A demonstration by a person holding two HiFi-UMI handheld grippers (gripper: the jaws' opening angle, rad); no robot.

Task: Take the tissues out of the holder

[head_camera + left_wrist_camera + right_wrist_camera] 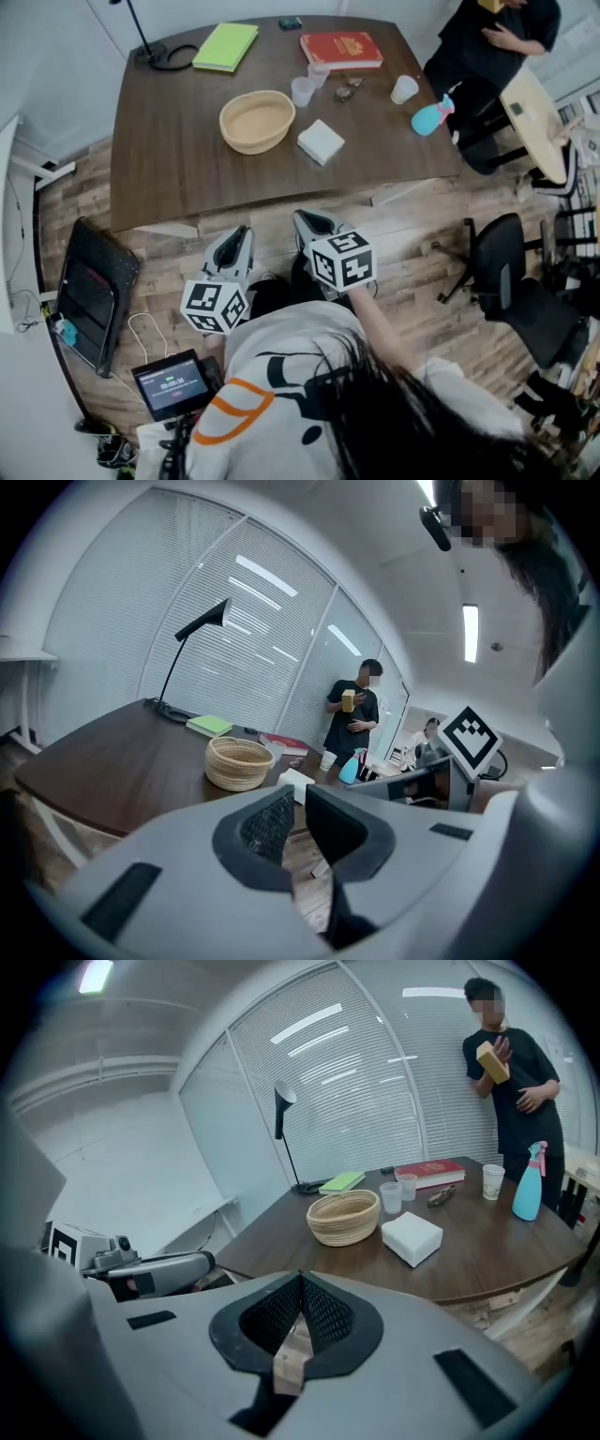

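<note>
Task not begun: near the table [169, 169], right gripper [310, 221] pressed together, left gripper [242, 234] slightly parted, both empty; tissues [321, 142] untouched right of basket [257, 121].

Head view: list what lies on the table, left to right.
Lamp base → basket → tissues → spray bottle. The books and cups overlap these, so they are left out.

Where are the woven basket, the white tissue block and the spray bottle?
woven basket [255, 142]: head view, front wall.
white tissue block [321, 142]: head view, top face.
spray bottle [429, 119]: head view, blue body.
</note>
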